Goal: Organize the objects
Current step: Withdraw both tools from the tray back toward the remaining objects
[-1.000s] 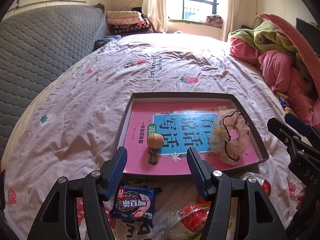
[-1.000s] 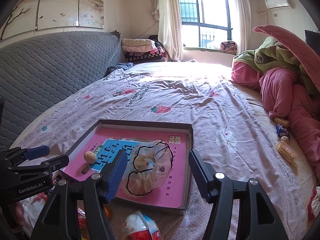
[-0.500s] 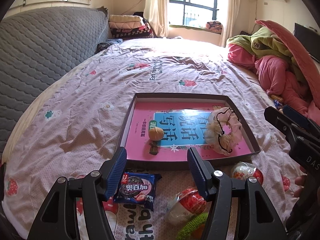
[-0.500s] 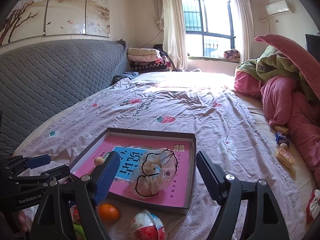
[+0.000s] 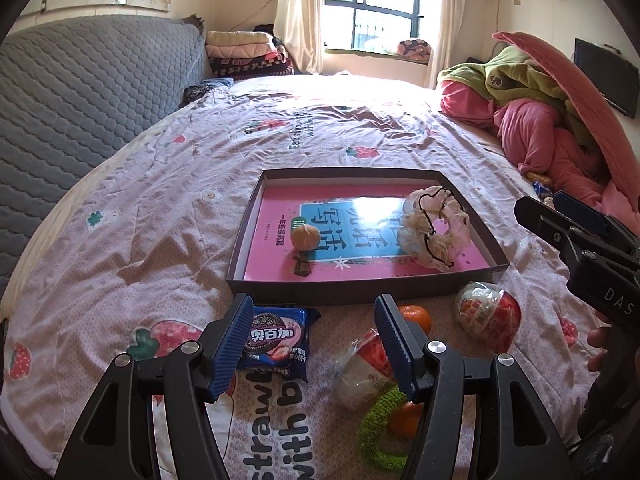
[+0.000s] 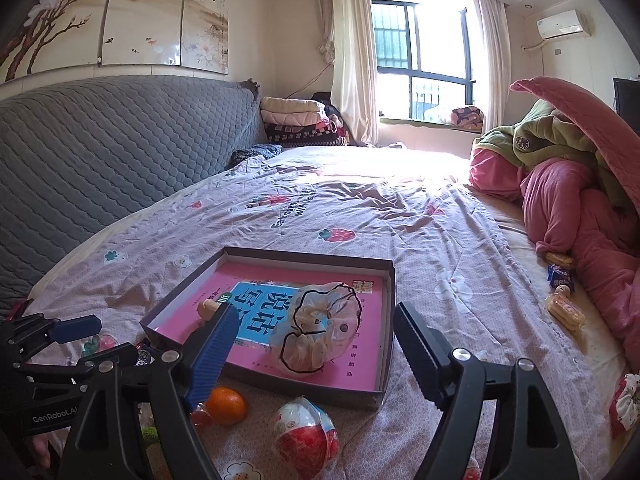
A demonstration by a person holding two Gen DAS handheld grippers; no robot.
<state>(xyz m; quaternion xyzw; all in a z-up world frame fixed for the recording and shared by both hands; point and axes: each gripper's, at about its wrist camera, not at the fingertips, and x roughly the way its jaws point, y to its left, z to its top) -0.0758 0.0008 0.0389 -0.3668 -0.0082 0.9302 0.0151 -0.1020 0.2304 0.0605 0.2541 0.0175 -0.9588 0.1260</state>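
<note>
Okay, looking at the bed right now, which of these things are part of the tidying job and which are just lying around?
Part of the job:
tray
hair scrunchie
walnut
cookie packet
tangerine
egg-shaped candy
green ring

Just lying around:
piled pink and green bedding
folded blankets
snack packets by the bedding

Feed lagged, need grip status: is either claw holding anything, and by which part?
Nothing is held. The left claw and right claw are both open and empty.
</note>
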